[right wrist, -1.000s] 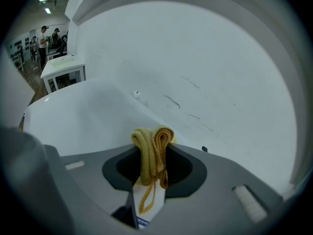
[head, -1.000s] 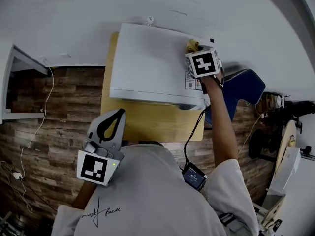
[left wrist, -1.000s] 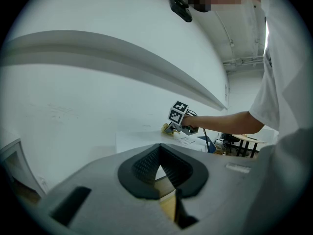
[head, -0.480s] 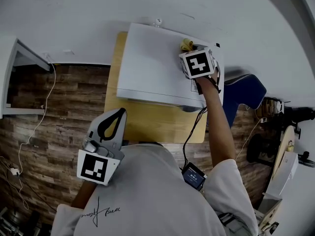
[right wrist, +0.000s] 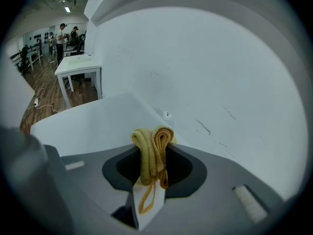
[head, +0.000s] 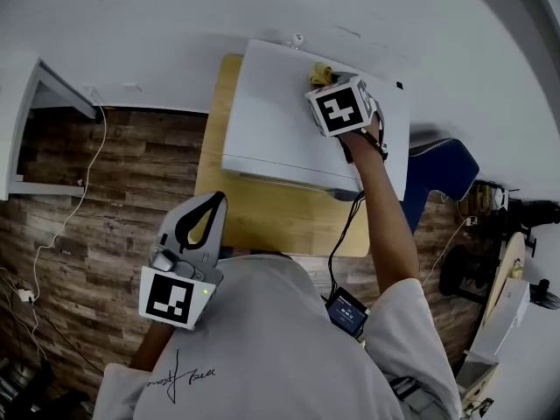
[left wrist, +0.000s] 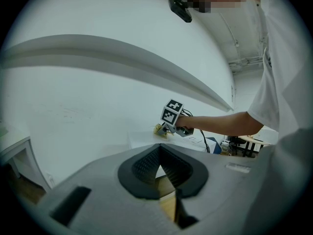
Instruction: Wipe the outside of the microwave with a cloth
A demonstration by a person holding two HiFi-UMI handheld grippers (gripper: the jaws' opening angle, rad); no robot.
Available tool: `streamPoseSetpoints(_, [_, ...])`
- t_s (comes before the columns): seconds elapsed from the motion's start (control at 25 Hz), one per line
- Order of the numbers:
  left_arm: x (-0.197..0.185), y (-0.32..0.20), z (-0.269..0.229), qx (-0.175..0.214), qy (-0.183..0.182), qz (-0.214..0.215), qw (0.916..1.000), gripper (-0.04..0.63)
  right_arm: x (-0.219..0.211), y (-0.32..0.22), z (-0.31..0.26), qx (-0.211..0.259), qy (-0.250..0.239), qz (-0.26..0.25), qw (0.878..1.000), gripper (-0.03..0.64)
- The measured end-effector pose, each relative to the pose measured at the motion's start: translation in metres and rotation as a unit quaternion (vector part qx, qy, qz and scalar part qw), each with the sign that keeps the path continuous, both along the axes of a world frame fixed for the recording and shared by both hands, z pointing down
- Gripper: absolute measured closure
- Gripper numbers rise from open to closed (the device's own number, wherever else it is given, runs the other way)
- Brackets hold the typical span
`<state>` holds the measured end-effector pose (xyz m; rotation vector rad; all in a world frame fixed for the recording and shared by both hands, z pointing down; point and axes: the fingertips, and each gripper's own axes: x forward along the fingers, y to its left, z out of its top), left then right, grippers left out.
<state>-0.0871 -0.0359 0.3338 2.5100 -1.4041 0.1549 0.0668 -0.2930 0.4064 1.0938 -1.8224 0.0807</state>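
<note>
The white microwave [head: 280, 129] stands on a wooden table, seen from above in the head view. My right gripper [head: 325, 84] rests on its top near the back edge, shut on a folded yellow cloth [head: 318, 73]. In the right gripper view the cloth [right wrist: 152, 153] bulges out between the jaws over the microwave's top [right wrist: 93, 126]. My left gripper [head: 213, 202] is held low by my body, in front of the table, shut with nothing in it. The left gripper view shows its shut tips [left wrist: 158, 153] and, far off, the cloth [left wrist: 160, 129] on the microwave [left wrist: 144, 138].
The wooden table [head: 271, 221] shows a bare strip in front of the microwave. A white wall runs right behind it. A blue chair [head: 442, 169] stands to the right, a white desk [head: 22, 138] to the left. Cables [head: 52, 252] lie on the plank floor.
My right gripper has slid the cloth leftward across the microwave's top, away from its right edge and toward the back. The left gripper has stayed put.
</note>
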Motion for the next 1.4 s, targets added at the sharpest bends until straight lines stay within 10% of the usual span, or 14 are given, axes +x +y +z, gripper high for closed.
streamPoseSetpoints(0.96, [-0.042,0.013,-0.002,0.002,-0.011,-0.048,0.9988,0.606,-0.129,0.009,-0.001,-0.003,-0.037,-0.098,0.994,0.497])
streamPoseSetpoints(1.4, [-0.044,0.012,-0.005,0.003,-0.013,-0.059,0.9982,0.606,-0.173,0.032,-0.022,-0.041,-0.139,-0.149,0.978,0.497])
